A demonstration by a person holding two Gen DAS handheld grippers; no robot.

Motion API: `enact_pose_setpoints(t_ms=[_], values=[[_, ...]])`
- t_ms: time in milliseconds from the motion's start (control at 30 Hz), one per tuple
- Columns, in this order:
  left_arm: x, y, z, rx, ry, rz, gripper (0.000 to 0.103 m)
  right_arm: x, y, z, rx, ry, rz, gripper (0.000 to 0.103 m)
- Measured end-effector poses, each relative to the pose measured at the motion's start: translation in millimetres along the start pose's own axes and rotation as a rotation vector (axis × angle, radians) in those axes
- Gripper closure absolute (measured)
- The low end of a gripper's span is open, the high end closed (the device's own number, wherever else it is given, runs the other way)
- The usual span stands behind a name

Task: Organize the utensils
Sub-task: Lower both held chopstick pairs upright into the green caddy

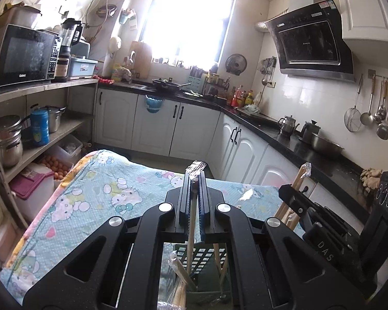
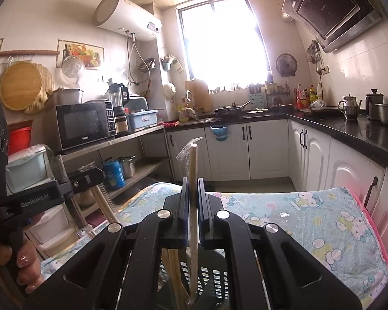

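Your left gripper (image 1: 195,178): jaws clamped on wrapped chopsticks (image 1: 192,211) | right gripper (image 2: 193,188): jaws clamped on wrapped chopsticks (image 2: 193,170), upright above slotted basket (image 2: 214,279)

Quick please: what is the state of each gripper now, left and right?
Left gripper: closed on wrapped chopsticks, above the slotted basket.
Right gripper: closed on another wrapped chopsticks pair.

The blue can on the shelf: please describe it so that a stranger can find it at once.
Start at the black microwave on the open shelf unit. One shelf lower stands the blue can, upright, beside a steel pot. It is the only blue thing on that shelf, with a yellow-green picture on its side.
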State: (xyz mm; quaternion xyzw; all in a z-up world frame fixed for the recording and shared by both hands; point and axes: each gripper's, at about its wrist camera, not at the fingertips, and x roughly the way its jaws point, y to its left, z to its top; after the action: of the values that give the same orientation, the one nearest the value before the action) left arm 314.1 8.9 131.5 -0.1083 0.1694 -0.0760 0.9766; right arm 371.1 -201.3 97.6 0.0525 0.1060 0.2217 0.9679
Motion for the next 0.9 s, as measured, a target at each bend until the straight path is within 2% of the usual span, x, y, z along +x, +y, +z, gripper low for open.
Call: enact_pose_setpoints(t_ms=[400, 900], values=[[10.8, -1.8, -13.7, 0.007, 0.037, -0.023, 0.102, 6.2, 5.7, -21.5, -0.049, 0.018, 0.001, 0.097], [17.0, -2.7, -21.6, 0.021, 0.102, -0.040, 0.102, 4.4, 4.4, -34.0, -0.079, 0.116, -0.007, 0.097]])
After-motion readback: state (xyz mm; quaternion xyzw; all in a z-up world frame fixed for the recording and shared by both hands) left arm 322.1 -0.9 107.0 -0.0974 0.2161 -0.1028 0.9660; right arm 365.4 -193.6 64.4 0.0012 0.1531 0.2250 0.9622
